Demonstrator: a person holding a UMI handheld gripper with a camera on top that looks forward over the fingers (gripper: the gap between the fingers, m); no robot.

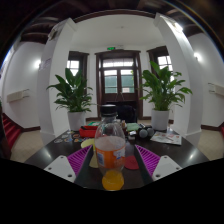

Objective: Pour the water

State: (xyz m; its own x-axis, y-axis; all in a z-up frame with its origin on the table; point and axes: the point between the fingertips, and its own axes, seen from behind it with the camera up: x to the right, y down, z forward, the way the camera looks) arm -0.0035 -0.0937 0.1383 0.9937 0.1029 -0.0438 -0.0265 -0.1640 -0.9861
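The clear bottle [110,150] with its dark cap and orange base stands between your tongs [112,163], and the purple pads [80,160] sit close on each side; I cannot tell whether they press on it. Before lifting, make sure both pads bite evenly, then tilt slowly. No receiving cup is plainly visible, so find one first. Beyond the bottle the dark surface [50,152] carries red items [89,131] and papers [166,138] that could catch spills. Two potted plants [72,95] flank the far door [118,80].
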